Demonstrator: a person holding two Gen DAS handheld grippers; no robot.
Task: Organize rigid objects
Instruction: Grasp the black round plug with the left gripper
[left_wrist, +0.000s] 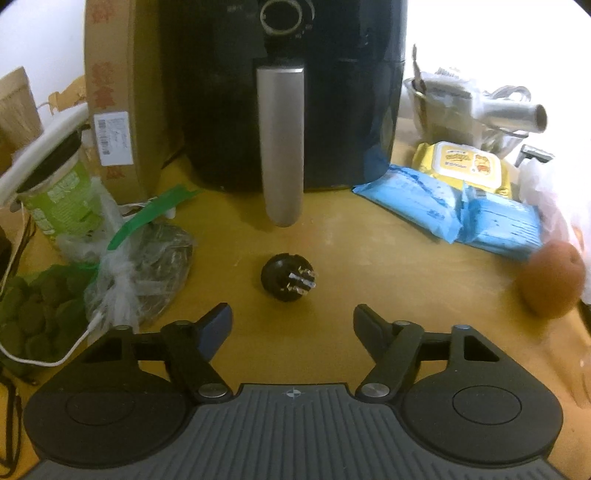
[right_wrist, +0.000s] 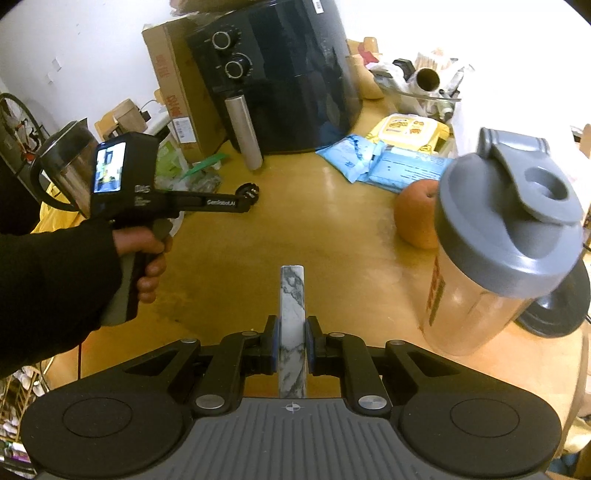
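Observation:
A small round black plug with metal prongs lies on the yellow table, in front of the air fryer's handle. My left gripper hovers just short of the plug with its jaws wide apart and nothing between them. From the right wrist view, the left gripper is held by a person's hand, and its tips are at the plug. My right gripper is shut on a white-and-grey marbled bar, which sticks out forward above the table.
A black air fryer and a cardboard box stand at the back. Bagged snacks and a green cup crowd the left. Blue packs, a yellow wipes pack and an orange lie right. A grey-lidded shaker bottle stands close by.

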